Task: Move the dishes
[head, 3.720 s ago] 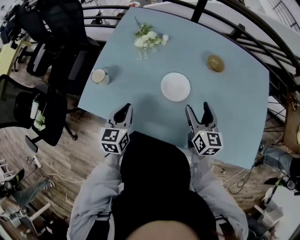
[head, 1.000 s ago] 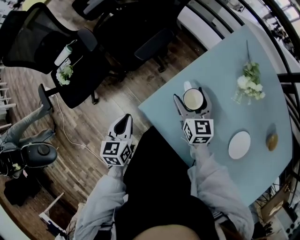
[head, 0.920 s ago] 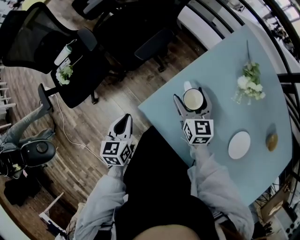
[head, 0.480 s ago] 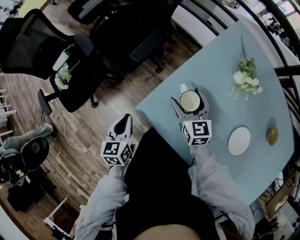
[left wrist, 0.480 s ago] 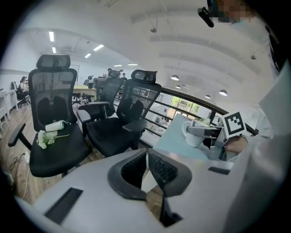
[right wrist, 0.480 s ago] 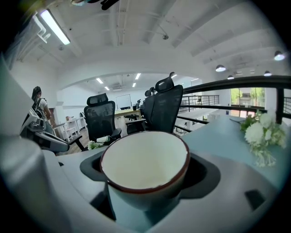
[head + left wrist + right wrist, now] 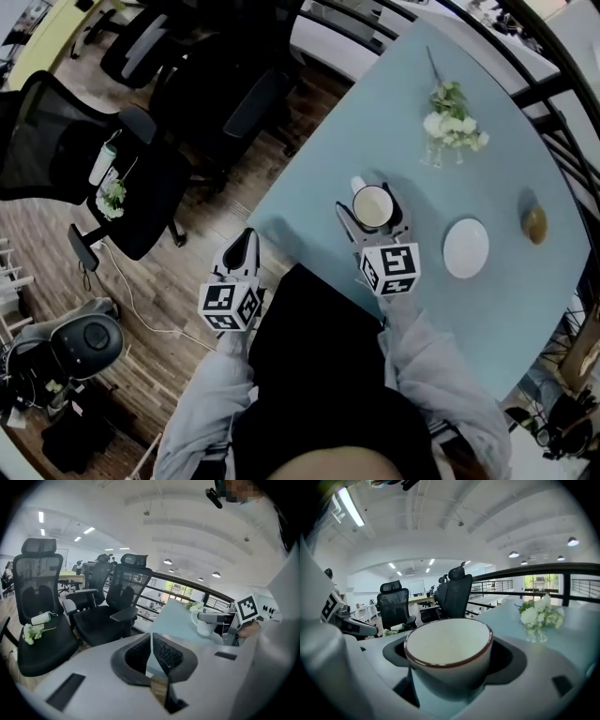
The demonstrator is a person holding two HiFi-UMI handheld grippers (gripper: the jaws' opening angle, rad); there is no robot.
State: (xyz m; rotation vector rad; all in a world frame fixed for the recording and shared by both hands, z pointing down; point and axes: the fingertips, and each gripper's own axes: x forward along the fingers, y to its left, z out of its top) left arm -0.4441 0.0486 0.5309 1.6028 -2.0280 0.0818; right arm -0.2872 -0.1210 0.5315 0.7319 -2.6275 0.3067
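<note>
My right tongs (image 7: pixel 365 201): clamped on the white mug (image 7: pixel 449 658), one pad on each side.
My left tongs (image 7: pixel 151 641): I see the tips pressed together, with nothing between them. They are at 8 o'clock from the mug, just beside the table corner.
Mug's place: on the blue table (image 7: pixel 487 309), near its left edge.
White plate (image 7: pixel 466 248): at 4 o'clock from the mug, apart from it.
Brown bowl (image 7: pixel 534 225): at 3 o'clock, past the plate.
Flowers (image 7: pixel 450 127): at 1 o'clock.
</note>
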